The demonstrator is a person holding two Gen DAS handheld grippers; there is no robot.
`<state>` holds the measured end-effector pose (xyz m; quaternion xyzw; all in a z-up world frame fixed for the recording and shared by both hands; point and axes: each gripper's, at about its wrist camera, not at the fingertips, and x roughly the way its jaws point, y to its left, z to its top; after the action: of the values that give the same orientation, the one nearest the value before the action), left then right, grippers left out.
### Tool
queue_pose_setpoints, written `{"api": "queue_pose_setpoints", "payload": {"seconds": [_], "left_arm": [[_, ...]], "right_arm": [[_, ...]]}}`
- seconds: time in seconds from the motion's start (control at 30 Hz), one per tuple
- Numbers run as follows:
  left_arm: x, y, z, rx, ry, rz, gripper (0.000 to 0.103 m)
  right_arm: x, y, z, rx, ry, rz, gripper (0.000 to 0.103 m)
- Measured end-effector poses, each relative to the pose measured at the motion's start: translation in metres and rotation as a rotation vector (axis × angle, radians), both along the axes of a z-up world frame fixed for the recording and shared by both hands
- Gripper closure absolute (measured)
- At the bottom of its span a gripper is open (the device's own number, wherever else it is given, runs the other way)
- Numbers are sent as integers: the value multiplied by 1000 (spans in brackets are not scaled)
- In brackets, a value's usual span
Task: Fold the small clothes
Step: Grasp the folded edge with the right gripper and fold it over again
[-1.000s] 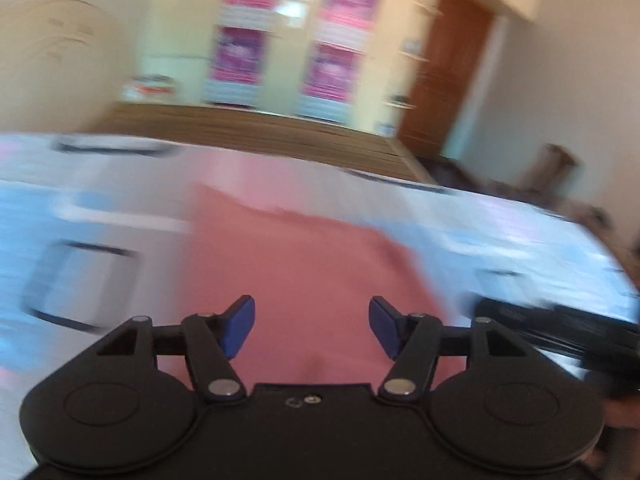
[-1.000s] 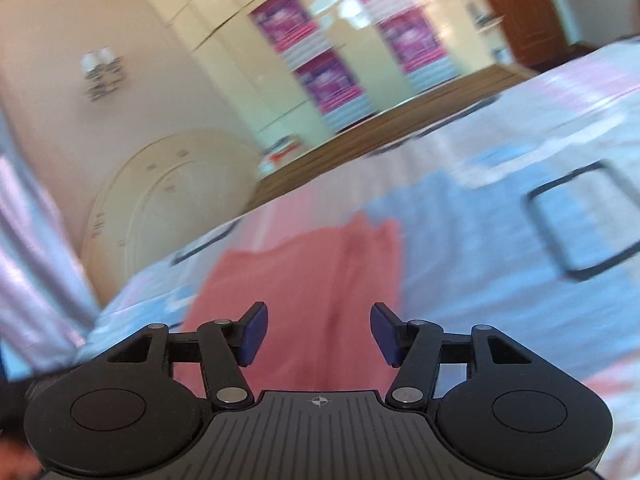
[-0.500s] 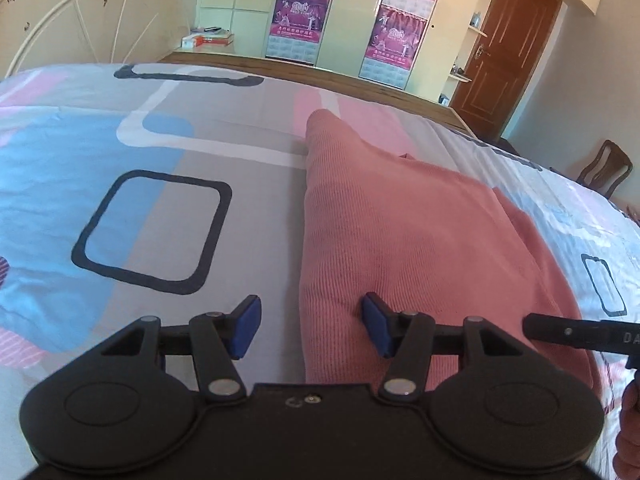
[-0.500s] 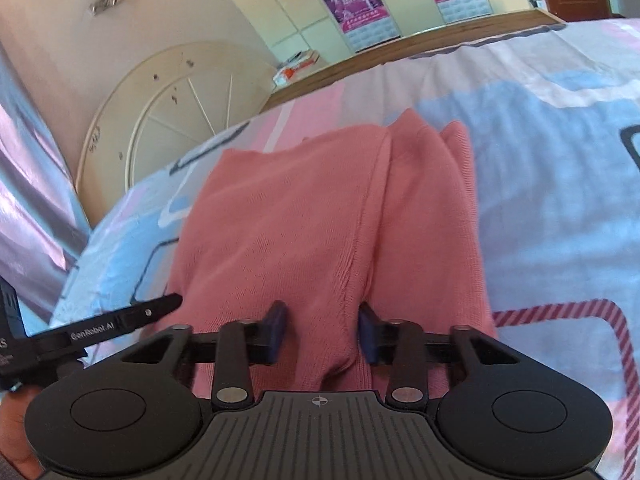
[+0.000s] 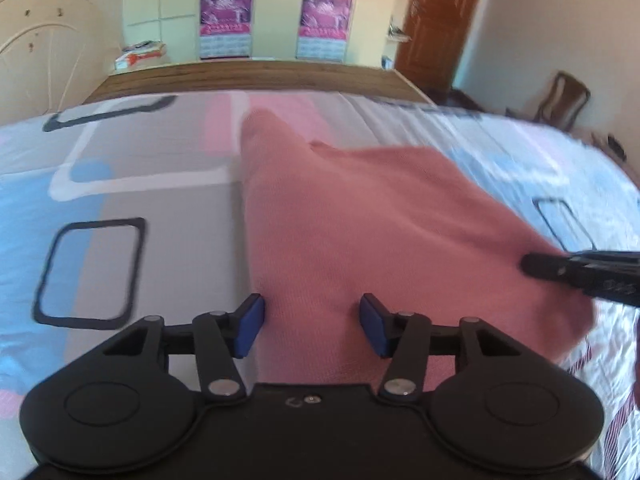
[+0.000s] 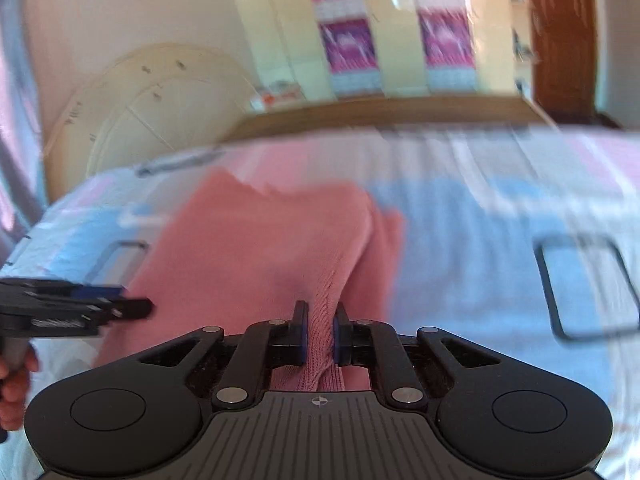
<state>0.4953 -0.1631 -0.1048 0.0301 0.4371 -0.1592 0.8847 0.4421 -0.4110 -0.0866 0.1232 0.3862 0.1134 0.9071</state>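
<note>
A pink knitted garment lies spread on the bed, its left edge straight and a narrow part reaching toward the far end. My left gripper is open over the garment's near left edge, the cloth lying between its blue pads without being pinched. From the right of the left wrist view, my right gripper reaches onto the garment's right side. In the right wrist view my right gripper has its jaws closing, pads pressing a raised ridge of the garment. The left gripper shows at the left, held by a hand.
The bed wears a patterned sheet of blue, grey and pink with dark square outlines. A wooden footboard runs along the far end. Beyond it stand a cream wardrobe with posters, a brown door and a chair.
My right gripper's jaws have come together on a ridge of the garment. My left gripper has sunk closer to the garment's near left edge and stays open.
</note>
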Motion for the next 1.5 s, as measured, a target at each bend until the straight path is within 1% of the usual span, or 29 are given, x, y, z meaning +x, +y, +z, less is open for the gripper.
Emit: {"api": "queue_pose_setpoints", "payload": {"seconds": [0.07,0.13,0.2,0.23,0.27,0.3,0.37,0.4,0.43,0.47,0.5,0.53,0.57,0.63,0.73,0.77,0.8,0.83,0.87,0.97,1.0,1.1,1.13,1.2,1.27,1.33,1.37,1.43,1.5], "left_arm": [[0,-7,-4,33,-5,3,48],[2,-2,1,4,11,7,49],[-1,6,10,-16,-23,0,53],[-2,10,10,-6,-37,1,50],[0,11,4,37,-18,5,49],[4,14,-5,47,10,7,47],[11,21,-15,-10,53,31,47],[12,23,-15,-31,56,40,48],[13,24,-12,-36,54,42,49],[12,25,-9,-34,40,36,49],[12,26,-5,-36,13,29,49],[14,28,-2,-42,-6,31,49],[18,30,-1,-52,-16,39,50],[32,35,-2,-84,-7,68,50],[51,37,-9,-115,10,99,49],[56,36,-14,-121,31,103,49],[57,35,-17,-118,45,101,49],[58,34,-20,-111,45,98,49],[58,32,-21,-106,42,94,49],[55,27,-22,-89,27,84,49],[54,25,-24,-87,28,82,49],[55,21,-25,-73,35,77,47],[55,21,-22,-63,33,74,51],[49,21,-5,-58,-31,65,60],[47,15,12,-40,-121,39,60],[57,5,19,-24,-173,-5,62],[66,-1,19,-16,-177,-19,64],[89,-13,14,-33,-161,-60,63],[116,-22,-2,-28,-93,-76,65]], "right_arm": [[3,-3,-15,35,47,-5,93],[0,0,-13,10,34,-5,93],[-12,0,1,-6,-16,7,93],[-16,0,7,-13,-37,17,93],[-21,-1,10,-17,-46,23,93],[-21,-1,6,-26,-31,33,93],[-4,3,-15,-19,54,60,92],[2,3,-23,2,74,67,92],[4,2,-22,13,52,66,91],[5,2,-17,13,26,64,84],[7,2,-12,12,-1,55,69],[11,0,-9,10,-20,45,65],[18,-2,-8,20,-26,38,65],[38,-9,-12,70,-10,13,65],[68,-19,-19,104,-1,-27,65],[74,-19,-19,101,2,-21,65],[76,-18,-19,81,-9,-5,75],[76,-15,-16,50,-42,4,90],[74,-13,-12,22,-77,11,96],[57,-8,3,-54,-204,11,96],[55,-5,0,-101,-208,8,96],[70,-8,-28,-118,-54,6,95],[72,-11,-34,-117,-35,-4,95],[65,-18,-26,-94,-67,-40,95],[56,-19,-10,-98,-146,-62,95],[59,-15,0,-100,-185,-35,95],[65,-10,2,-109,-185,-13,95],[81,1,-1,-133,-159,23,95],[98,9,-16,-180,-93,38,95]]}}
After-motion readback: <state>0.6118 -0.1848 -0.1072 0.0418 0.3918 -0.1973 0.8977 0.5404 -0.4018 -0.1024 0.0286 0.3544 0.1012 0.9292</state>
